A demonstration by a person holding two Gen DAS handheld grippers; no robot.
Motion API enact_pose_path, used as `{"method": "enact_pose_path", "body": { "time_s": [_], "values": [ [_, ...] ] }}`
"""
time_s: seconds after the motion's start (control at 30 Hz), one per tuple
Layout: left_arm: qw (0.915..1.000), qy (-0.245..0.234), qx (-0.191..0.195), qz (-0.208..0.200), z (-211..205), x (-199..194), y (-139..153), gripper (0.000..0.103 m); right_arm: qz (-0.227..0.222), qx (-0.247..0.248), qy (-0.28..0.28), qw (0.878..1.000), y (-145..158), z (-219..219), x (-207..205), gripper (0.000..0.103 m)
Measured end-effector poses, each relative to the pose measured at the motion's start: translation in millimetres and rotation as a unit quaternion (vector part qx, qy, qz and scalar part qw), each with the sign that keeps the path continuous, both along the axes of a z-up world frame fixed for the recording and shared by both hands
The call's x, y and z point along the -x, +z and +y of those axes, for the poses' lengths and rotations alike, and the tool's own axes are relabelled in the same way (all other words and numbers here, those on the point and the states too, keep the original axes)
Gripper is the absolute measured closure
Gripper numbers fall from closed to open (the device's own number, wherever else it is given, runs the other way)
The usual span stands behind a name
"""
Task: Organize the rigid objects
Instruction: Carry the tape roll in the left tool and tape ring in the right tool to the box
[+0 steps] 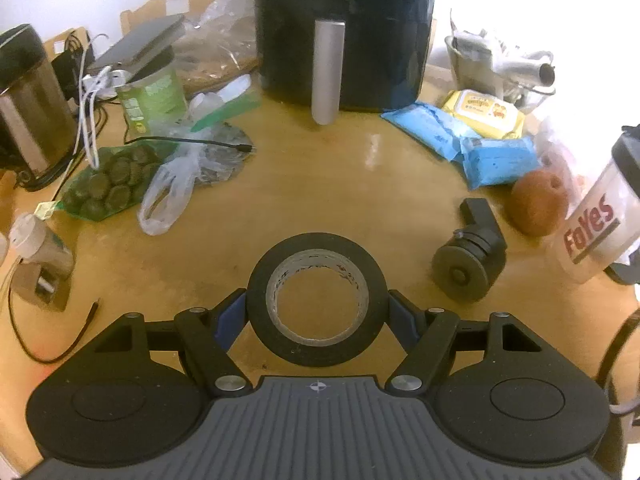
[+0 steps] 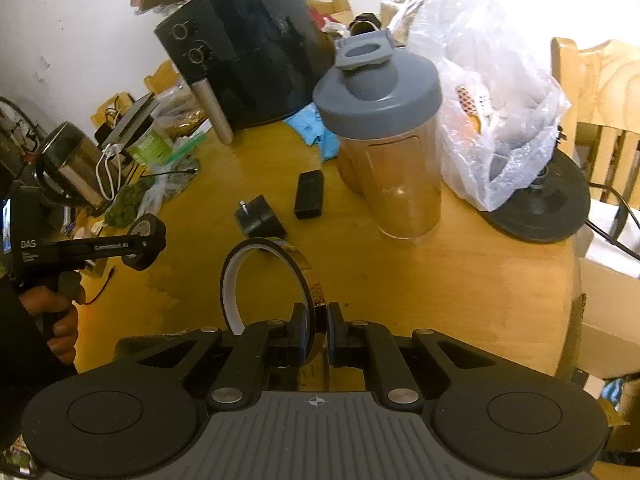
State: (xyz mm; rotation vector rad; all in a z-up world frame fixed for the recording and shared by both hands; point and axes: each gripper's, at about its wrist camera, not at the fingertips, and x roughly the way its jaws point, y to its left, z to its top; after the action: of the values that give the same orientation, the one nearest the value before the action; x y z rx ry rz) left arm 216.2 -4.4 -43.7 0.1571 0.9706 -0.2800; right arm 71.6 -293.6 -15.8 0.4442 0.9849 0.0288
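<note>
My left gripper (image 1: 317, 310) is shut on a black tape roll (image 1: 316, 256), gripping its outer sides and holding it above the wooden table (image 1: 340, 184). From the right wrist view that left gripper (image 2: 146, 246) shows at the left with the same black roll (image 2: 154, 226). My right gripper (image 2: 317, 328) is shut on the rim of a thin amber tape ring (image 2: 310, 276) that stands upright. A black caster wheel (image 1: 468, 264) lies right of the black roll; it also shows in the right wrist view (image 2: 260, 220). A small black block (image 2: 309, 194) lies beyond it.
A black air fryer (image 1: 344, 28) stands at the back centre. A shaker bottle (image 2: 384, 132), an apple (image 1: 540, 208), blue wipe packs (image 1: 480, 144) and plastic bags (image 2: 500, 112) crowd the right. A kettle (image 1: 28, 112), green net bag (image 1: 108, 184) and cables fill the left.
</note>
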Motion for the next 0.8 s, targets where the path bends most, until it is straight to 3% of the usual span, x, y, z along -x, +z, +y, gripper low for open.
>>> {"method": "enact_pose_path", "body": {
  "time_s": [0.33,0.8],
  "values": [
    [0.9992,0.017,0.030,-0.021,16,39,31,0.030,0.001,-0.015,0.036,0.999,0,14,-9,0.091],
    [0.9978,0.020,0.058,-0.024,37,89,53,0.030,0.007,-0.031,0.077,0.997,-1,43,-19,0.091]
  ]
}}
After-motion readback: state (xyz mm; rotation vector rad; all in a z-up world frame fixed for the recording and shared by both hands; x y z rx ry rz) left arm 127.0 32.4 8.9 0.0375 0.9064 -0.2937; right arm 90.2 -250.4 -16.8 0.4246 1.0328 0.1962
